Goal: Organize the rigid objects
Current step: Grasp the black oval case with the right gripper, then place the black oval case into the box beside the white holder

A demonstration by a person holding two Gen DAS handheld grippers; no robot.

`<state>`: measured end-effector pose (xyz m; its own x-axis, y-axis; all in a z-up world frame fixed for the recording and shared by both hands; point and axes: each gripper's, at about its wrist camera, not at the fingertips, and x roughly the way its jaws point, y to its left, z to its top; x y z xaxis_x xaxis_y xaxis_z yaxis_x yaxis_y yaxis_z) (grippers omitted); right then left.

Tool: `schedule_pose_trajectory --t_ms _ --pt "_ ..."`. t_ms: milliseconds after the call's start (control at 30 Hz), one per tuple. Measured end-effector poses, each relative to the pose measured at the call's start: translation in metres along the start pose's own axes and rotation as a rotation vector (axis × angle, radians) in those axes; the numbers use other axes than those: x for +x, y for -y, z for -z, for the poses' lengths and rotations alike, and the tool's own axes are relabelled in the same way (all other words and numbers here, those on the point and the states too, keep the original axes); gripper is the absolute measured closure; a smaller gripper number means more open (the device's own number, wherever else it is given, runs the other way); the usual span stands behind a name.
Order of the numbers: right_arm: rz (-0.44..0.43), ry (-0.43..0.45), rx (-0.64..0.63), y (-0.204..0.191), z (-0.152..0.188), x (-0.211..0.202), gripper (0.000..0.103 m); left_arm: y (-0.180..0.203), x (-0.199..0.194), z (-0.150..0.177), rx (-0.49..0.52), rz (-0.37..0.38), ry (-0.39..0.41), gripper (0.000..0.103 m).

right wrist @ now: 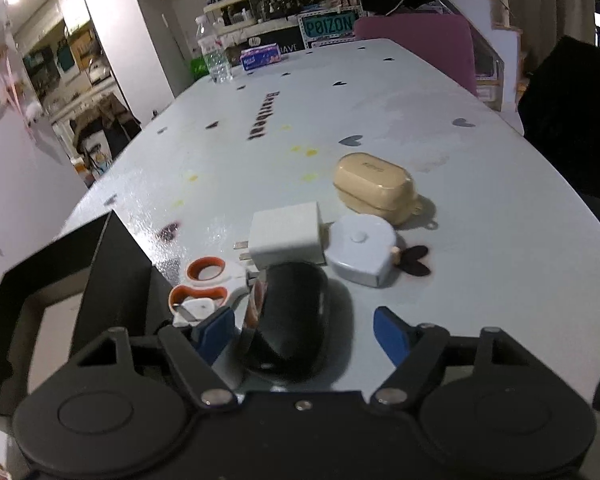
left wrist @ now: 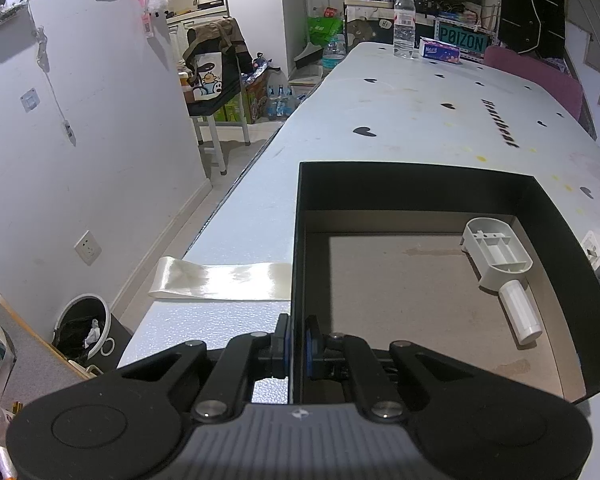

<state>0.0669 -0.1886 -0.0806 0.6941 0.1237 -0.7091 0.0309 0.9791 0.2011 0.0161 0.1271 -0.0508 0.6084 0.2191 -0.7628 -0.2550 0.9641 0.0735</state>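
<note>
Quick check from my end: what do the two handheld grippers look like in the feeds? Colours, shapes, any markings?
Both match. The left gripper and right gripper have black linkage arms with silver pivot pins, blue pads on the fingertips, and round black discs on either side of the base. The left one's grey ribbed centre plate carries a small logo. No cables or sleeves in view.

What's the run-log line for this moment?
left claw: shut on box wall | right claw: open, astride black mouse | in box: white part | stage: pre-grasp
</note>
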Motion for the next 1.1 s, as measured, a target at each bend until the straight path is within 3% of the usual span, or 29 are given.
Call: schedule_pose_trajectory --t_ms 100,167,200,433,867,1100 --pt "0.014 -0.023 0.020 0.001 -0.001 0.008 0.028 0.000 0.000 0.000 -0.001 0.001 0.000 0.097" --pt "-0.013 -0.016 0.011 0.001 0.000 0.006 0.039 0.000 0.000 0.000 -0.001 0.002 0.000 0.096" --pt "-0.034 -0.014 0.010 0.001 0.001 0.004 0.051 0.000 0.000 0.000 -0.002 0.002 0.000 0.096" --pt "-0.026 -0.004 0.001 0.003 0.008 -0.006 0.051 0.000 0.000 0.000 -0.001 0.001 -0.001 0.096" --pt "0.012 -0.015 0.116 0.026 0.018 -0.033 0.053 0.000 0.001 0.000 -0.007 0.011 -0.001 0.096" --pt "-0.090 0.092 0.098 0.002 -0.003 -0.069 0.055 -0.002 0.001 -0.001 -0.013 0.023 -0.003 0.096"
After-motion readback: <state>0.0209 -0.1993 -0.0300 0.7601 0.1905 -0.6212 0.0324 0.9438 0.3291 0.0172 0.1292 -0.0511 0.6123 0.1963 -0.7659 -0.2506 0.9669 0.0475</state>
